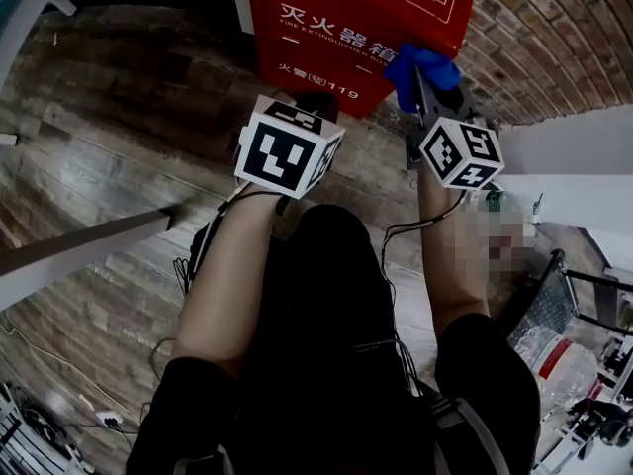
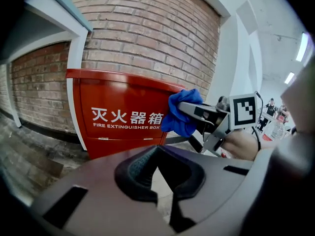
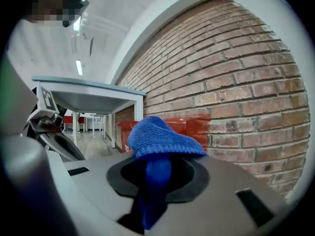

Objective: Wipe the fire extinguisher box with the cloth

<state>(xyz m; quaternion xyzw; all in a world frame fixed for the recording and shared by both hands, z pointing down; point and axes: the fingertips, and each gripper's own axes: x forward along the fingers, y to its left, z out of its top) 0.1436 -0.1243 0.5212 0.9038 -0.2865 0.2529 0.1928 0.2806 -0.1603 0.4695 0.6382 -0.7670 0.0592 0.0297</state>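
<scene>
Red was the colour of the box [image 1: 356, 28], and it stood on the wood floor [image 1: 109, 146] against the brick wall [image 2: 147, 38]. It had white words on its front. In the left gripper view the box [image 2: 118, 117] sat far off and to the left, under the edge of a table [image 2: 54, 14].

The right gripper [image 1: 427, 87] was up at the box's top right corner. Its jaws pinched a blue cloth [image 1: 420, 67]. In the right gripper view the cloth [image 3: 162, 139] stuck up in a soft lump past the jaws of the right gripper [image 3: 157, 176], and a strip of it hung down between them. The top of the box [image 3: 167, 124] showed just behind the cloth. The wall [image 3: 236, 82] filled the right side, and the table [image 3: 88, 95] stood far off on the left. In the left gripper view the cloth [image 2: 181, 113] lay over the box's top right corner, held by the right gripper [image 2: 197, 113]. I could not tell if the cloth touched the box.

The left gripper [image 1: 315, 102] was to the left of the right one, near the front of the box and lower down. The tips of the left gripper [image 2: 165, 168] were pressed together, with nothing held between them. It did not touch the box.

Each gripper had a cube with black and white squares on it. The person's arms reached out to both grippers.
</scene>
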